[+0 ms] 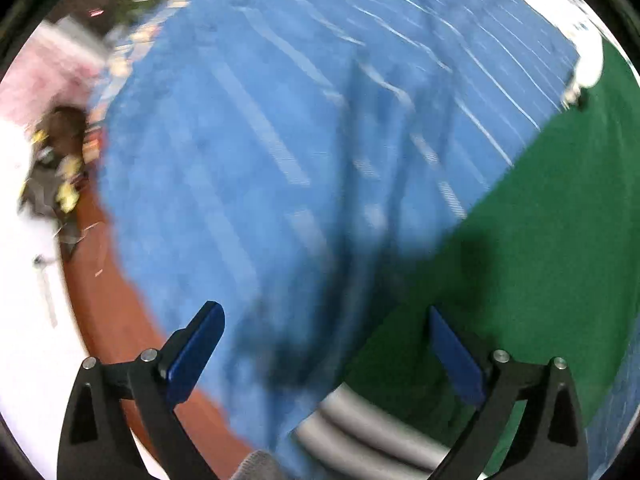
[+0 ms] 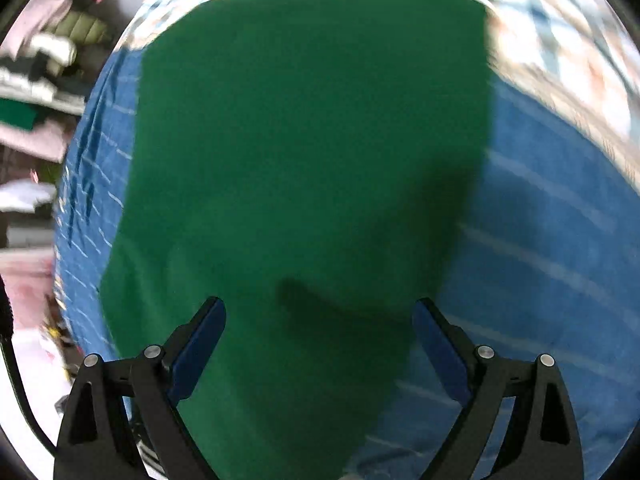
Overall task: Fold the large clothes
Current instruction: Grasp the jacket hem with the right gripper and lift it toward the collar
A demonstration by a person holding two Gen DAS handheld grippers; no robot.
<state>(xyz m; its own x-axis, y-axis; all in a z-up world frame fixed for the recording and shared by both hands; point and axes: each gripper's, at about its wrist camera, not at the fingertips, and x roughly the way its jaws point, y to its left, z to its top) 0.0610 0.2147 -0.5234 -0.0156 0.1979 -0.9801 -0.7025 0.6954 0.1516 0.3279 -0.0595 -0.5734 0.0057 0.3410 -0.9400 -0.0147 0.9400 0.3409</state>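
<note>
A large green garment (image 2: 304, 152) lies spread flat on a blue sheet with thin white stripes (image 2: 552, 240). In the left wrist view the green garment (image 1: 560, 240) fills the right side and the blue sheet (image 1: 248, 152) the middle. My left gripper (image 1: 324, 316) is open and empty, hovering over the sheet near the garment's edge. My right gripper (image 2: 318, 312) is open and empty, above the near part of the garment. Both views are blurred by motion.
A red-brown bed edge (image 1: 116, 312) and white floor (image 1: 28, 320) lie at the left. Dark clutter (image 1: 56, 168) sits on the floor. Piled clothes (image 2: 52, 60) stand at the far left. A patterned cover (image 2: 560, 52) lies beyond the sheet.
</note>
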